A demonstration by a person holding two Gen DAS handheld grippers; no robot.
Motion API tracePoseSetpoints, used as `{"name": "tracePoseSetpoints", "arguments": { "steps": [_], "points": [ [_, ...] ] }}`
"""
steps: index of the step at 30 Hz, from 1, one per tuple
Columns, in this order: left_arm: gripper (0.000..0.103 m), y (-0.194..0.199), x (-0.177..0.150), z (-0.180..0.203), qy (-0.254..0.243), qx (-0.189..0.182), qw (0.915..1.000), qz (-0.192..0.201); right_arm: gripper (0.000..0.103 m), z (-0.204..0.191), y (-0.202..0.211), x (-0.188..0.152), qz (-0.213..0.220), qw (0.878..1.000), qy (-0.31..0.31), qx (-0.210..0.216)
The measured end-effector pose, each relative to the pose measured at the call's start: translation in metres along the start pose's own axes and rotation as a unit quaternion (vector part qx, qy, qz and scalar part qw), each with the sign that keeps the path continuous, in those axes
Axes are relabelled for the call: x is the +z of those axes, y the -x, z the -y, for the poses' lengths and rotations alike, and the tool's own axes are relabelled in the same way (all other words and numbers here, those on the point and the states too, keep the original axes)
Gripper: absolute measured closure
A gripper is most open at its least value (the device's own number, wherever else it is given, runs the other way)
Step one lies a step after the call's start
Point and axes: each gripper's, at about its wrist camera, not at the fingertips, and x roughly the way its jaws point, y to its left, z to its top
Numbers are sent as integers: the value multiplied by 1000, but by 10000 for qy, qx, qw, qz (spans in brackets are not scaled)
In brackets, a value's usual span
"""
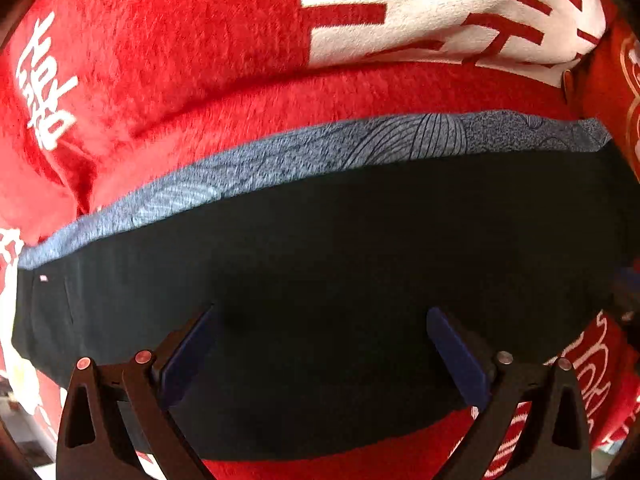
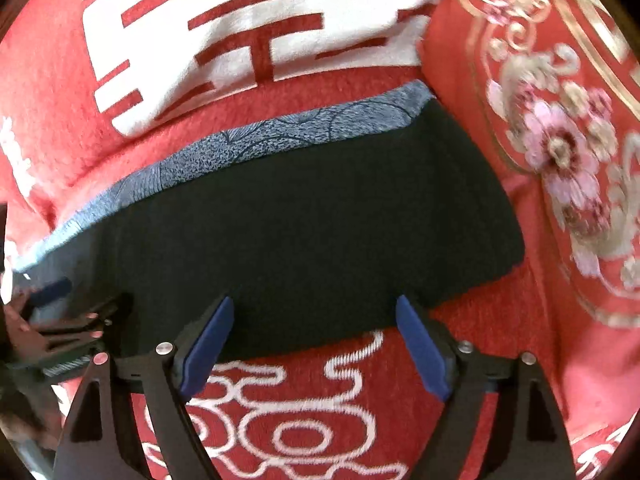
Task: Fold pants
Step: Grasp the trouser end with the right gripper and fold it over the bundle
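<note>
The dark pants (image 1: 340,280) lie flat in a folded bundle on a red blanket (image 1: 180,60) with large white characters. A strip of blue-grey patterned cloth (image 1: 320,148) shows along the far edge of the pants, between the dark fabric and the red blanket. In the left wrist view the left gripper (image 1: 320,316) is above the dark fabric with its two blue fingers (image 1: 456,356) spread wide apart, and nothing is between them. In the right wrist view the right gripper (image 2: 314,308) is also wide, with its blue fingers (image 2: 420,352) over the near edge of the pants (image 2: 300,232), and it holds nothing. I cannot tell if the fingertips touch the cloth or only hover above it. At the right side of this view a red cushion (image 2: 560,140) with pink flowers and gold ornament lies just beside the end of the pants. At the left edge of this view, part of the left gripper (image 2: 60,320) is over the other end of the pants.
</note>
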Motion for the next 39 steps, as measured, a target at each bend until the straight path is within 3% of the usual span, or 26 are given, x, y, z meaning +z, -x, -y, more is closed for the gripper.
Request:
{"name": "tracePoseSetpoints", "arguments": {
  "steps": [2, 4, 8, 12, 15, 28, 29, 31, 32, 33, 34, 39],
  "points": [
    [0, -2, 0, -8, 120, -102, 9998, -87, 18, 16, 10, -7, 133, 9963, -594, 612],
    [0, -2, 3, -10, 132, -96, 9997, -162, 18, 39, 16, -23, 210, 9832, -1335, 1228],
    [0, 7, 9, 0, -50, 9, 10000, -71, 28, 75, 14, -55, 303, 9529, -2367, 1870],
    [0, 6, 5, 15, -152, 167, 9997, 66, 29, 96, 7, -67, 629, 9173, -3027, 2510],
    [0, 13, 0, 16, -125, 207, 9996, 131, 29, 100, 0, -61, 765, 9055, -3161, 2724],
    [0, 1, -2, 16, -139, 182, 9996, 169, 28, 91, -13, -22, 1315, 9013, -3248, 2547],
    [0, -1, 0, 14, -149, 164, 9997, 133, 32, 91, -15, -20, 1278, 9023, -3264, 2511],
    [3, 4, 3, 13, -168, 183, 9996, 98, 68, 89, -18, -14, 998, 9118, -3244, 2312],
    [16, 11, 6, 14, -189, 114, 9997, 140, 87, 91, -21, -14, 900, 9102, -3254, 2399],
    [23, 16, 7, 15, -194, -2, 9997, 161, 87, 93, -22, -15, 846, 9059, -3304, 2512],
    [23, 22, 8, 17, -192, -144, 9995, 185, 87, 93, -20, -15, 813, 9077, -3271, 2500],
    [23, 29, 6, 38, -379, -493, 9972, 416, 87, 76, 7, -8, 974, 9296, -2698, 2317]
  ]
}}
